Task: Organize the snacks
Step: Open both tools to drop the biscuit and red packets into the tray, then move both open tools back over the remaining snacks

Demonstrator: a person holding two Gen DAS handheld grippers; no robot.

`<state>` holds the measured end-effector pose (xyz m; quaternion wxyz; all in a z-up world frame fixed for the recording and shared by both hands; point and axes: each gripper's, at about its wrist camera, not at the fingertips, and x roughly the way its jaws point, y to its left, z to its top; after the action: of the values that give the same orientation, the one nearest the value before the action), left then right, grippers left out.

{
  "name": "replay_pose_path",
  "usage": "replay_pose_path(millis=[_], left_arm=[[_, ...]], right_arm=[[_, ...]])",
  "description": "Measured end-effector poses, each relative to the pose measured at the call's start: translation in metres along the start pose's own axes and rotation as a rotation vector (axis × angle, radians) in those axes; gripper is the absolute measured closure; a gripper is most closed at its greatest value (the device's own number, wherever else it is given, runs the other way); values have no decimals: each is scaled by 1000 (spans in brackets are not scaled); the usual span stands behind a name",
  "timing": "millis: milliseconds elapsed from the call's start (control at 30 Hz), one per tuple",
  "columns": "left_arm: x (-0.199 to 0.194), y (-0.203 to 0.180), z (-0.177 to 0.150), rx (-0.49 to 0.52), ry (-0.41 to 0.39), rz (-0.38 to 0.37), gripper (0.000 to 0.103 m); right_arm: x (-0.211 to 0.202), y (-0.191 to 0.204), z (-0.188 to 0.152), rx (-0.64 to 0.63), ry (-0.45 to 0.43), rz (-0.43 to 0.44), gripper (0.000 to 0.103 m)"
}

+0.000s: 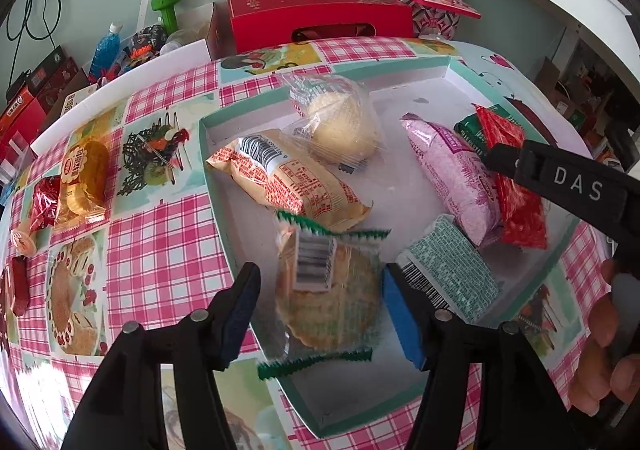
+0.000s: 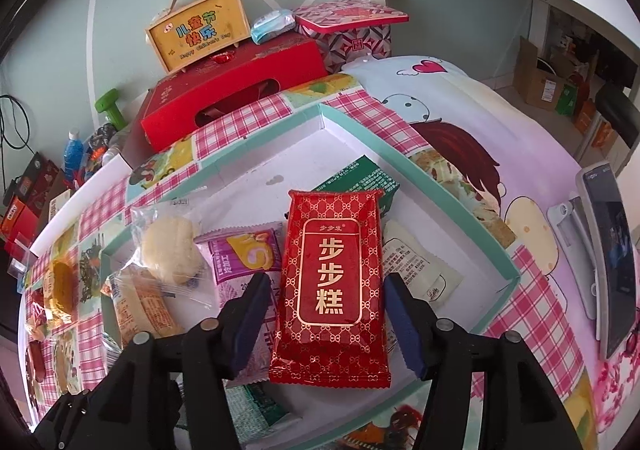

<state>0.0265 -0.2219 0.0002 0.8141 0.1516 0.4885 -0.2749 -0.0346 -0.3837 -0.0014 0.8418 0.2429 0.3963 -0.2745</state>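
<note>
- Left wrist view: the left gripper stands wide open over the near end of the shallow teal-rimmed box. A clear-wrapped round cracker with green serrated ends sits between the blue pads, touching neither as far as I can see; it looks blurred, so I judge it is just let go or about to be picked.
- If it is being placed, I would lift the claw straight up so the pads don't drag the wrapper's ends.
- Four snacks wait outside the box on the checked tablecloth, at the left, among them a golden cake packet; those look like the next fetch.
- Right wrist view: the right gripper is also spread wide, with the red gold-lettered cake packet lying between its fingers, not pinched. It rests inside the box, overlapping a purple roll-cake packet.
- To grip it well, I'd close across the narrow width near the middle, gently, as the filling may crush.
</note>
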Motion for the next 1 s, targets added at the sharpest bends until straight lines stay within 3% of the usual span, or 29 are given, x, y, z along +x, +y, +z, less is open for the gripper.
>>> replay_pose_path(millis=[67, 367, 767, 1000], left_arm=[[-6, 0, 1, 1, -6, -13, 28], [-30, 18, 9, -65, -36, 7, 27], [-29, 114, 3, -454, -18, 156, 24], [-30, 151, -7, -596, -16, 199, 24]], right_arm=[[-3, 1, 1, -3, -2, 8, 38], [-21, 11, 2, -50, -39, 2, 37], [-23, 42, -5, -125, -28, 24, 37], [-28, 78, -15, -214, -32, 63, 37]])
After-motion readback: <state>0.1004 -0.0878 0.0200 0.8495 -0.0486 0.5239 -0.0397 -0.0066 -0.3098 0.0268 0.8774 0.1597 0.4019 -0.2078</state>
